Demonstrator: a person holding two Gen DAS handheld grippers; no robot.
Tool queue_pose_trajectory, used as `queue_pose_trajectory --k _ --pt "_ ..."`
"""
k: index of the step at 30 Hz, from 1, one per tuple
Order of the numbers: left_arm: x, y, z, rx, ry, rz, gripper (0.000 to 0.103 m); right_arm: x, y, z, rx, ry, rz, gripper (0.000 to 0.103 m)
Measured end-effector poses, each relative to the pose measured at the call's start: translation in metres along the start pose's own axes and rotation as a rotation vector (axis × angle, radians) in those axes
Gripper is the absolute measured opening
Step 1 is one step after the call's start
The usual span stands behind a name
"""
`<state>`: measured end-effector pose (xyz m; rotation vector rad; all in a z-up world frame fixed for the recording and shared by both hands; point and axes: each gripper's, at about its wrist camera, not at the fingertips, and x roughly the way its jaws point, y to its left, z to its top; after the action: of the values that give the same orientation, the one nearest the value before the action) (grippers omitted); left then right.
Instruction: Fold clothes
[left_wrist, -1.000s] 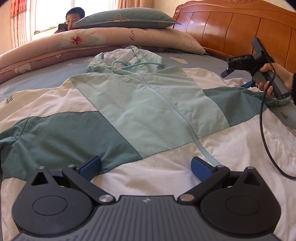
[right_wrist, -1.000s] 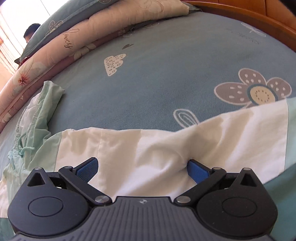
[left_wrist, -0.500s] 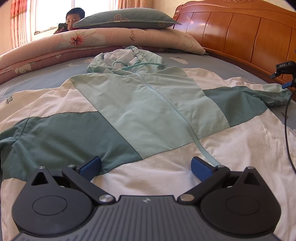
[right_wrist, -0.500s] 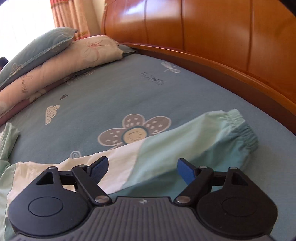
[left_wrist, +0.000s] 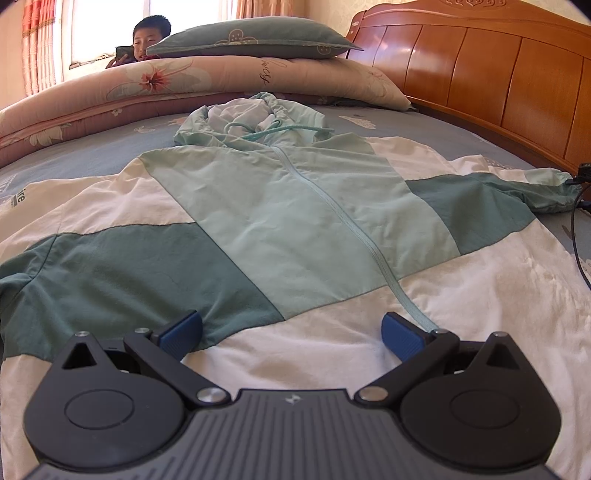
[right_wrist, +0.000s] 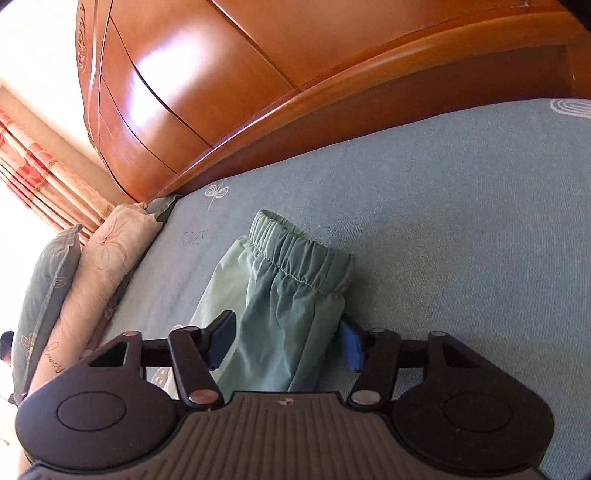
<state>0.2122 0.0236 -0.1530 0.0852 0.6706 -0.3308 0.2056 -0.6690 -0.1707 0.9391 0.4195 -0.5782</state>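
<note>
My left gripper (left_wrist: 291, 334) hovers with its blue pads spread wide and nothing between them, low over the white hem of the mint, dark-green and white hooded zip jacket (left_wrist: 295, 221) lying flat on the blue patterned bedsheet (right_wrist: 461, 221). My right gripper (right_wrist: 284, 341) is closing around the jacket's green elastic-cuffed sleeve (right_wrist: 291, 280) near the wooden headboard (right_wrist: 258, 74); its pads flank the fabric without yet clamping it.

Jacket (left_wrist: 295, 221) flat on bed (left_wrist: 92, 158), hood twd pillows (left_wrist: 251, 40); headboard (left_wrist: 498, 81) right, sleeve cuff (right_wrist: 299, 251) probably nearest it.
</note>
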Motion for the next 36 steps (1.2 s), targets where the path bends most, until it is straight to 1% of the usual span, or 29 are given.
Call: queue_pose_trajectory --k 1,2,3,4,6,9,12,14,15,16,17,18,19,20,21,23,24,25,26,27,29,30,31,33,36 --pt "0.000 0.000 0.000 0.000 0.000 0.000 0.102 0.003 0.006 0.001 -0.026 0.012 -0.047 0.028" --pt "0.000 0.000 0.000 0.000 0.000 -0.001 0.102 0.001 0.011 0.001 -0.042 0.014 -0.062 0.024" --pt "0.000 0.001 0.000 -0.001 -0.001 -0.002 0.102 -0.002 0.017 0.001 -0.059 0.013 -0.073 0.018" --pt "0.000 0.001 0.000 -0.002 -0.001 -0.002 0.102 -0.007 0.024 0.001 -0.082 0.003 -0.069 0.015" --pt "0.000 0.001 0.000 -0.005 -0.002 -0.004 0.102 -0.020 0.037 0.003 -0.125 -0.015 -0.070 0.011" --pt "0.000 0.001 0.000 -0.006 -0.003 -0.005 0.102 -0.045 0.053 0.011 -0.172 -0.052 -0.077 0.009" --pt "0.000 0.001 0.000 -0.006 -0.003 -0.005 0.102 -0.066 0.060 0.014 -0.225 -0.086 -0.084 0.009" --pt "0.000 0.001 0.000 -0.006 -0.003 -0.005 0.102 -0.069 0.055 0.012 -0.254 -0.077 -0.122 0.010" --pt "0.000 0.001 0.000 -0.007 -0.003 -0.005 0.102 -0.064 0.049 0.009 -0.252 -0.057 -0.163 0.012" --pt "0.000 0.001 0.000 -0.006 -0.003 -0.005 0.102 -0.057 0.038 0.005 -0.214 -0.015 -0.229 0.014" --pt "0.000 0.001 0.000 -0.006 -0.003 -0.004 0.102 -0.049 0.028 0.002 -0.176 0.027 -0.294 0.027" --pt "0.000 0.001 0.000 -0.006 -0.003 -0.004 0.102 -0.044 0.019 -0.001 -0.140 0.054 -0.352 0.033" --pt "0.000 0.001 0.000 -0.006 -0.003 -0.004 0.102 -0.047 0.015 -0.005 -0.116 0.019 -0.375 0.033" --pt "0.000 0.001 0.000 -0.006 -0.003 -0.004 0.102 -0.052 0.017 -0.008 -0.111 -0.016 -0.377 0.034" --pt "0.000 0.001 0.000 -0.005 -0.003 -0.004 0.102 -0.057 0.025 -0.011 -0.123 -0.047 -0.396 0.036" --pt "0.000 0.001 0.000 -0.005 -0.003 -0.003 0.102 -0.067 0.048 -0.017 -0.198 -0.117 -0.427 0.036" --pt "0.000 0.001 0.000 -0.005 -0.003 -0.003 0.102 -0.073 0.062 -0.019 -0.250 -0.147 -0.409 0.037" --pt "0.000 0.001 0.000 -0.004 -0.002 -0.003 0.102 -0.079 0.077 -0.022 -0.303 -0.158 -0.354 0.038" --pt "0.000 0.001 0.000 -0.004 -0.002 -0.002 0.102 -0.083 0.089 -0.025 -0.347 -0.141 -0.275 0.041" --pt "0.000 0.000 0.000 -0.004 -0.002 -0.002 0.102 -0.082 0.106 -0.029 -0.390 -0.100 -0.192 0.046" --pt "0.000 0.000 0.000 -0.004 -0.002 -0.001 0.102 -0.071 0.141 -0.042 -0.478 0.014 -0.065 0.049" --pt "0.000 0.000 0.000 -0.004 -0.002 -0.001 0.102 -0.063 0.160 -0.051 -0.525 0.075 -0.026 0.049" --pt "0.000 0.000 0.000 -0.004 -0.002 -0.001 0.102 -0.055 0.178 -0.062 -0.568 0.132 0.002 0.049" --pt "0.000 0.000 0.000 -0.003 -0.002 -0.001 0.102 -0.038 0.208 -0.084 -0.635 0.214 0.022 0.049" --pt "0.000 0.000 0.000 -0.004 -0.002 -0.001 0.102 -0.008 0.239 -0.118 -0.695 0.301 -0.017 0.049"
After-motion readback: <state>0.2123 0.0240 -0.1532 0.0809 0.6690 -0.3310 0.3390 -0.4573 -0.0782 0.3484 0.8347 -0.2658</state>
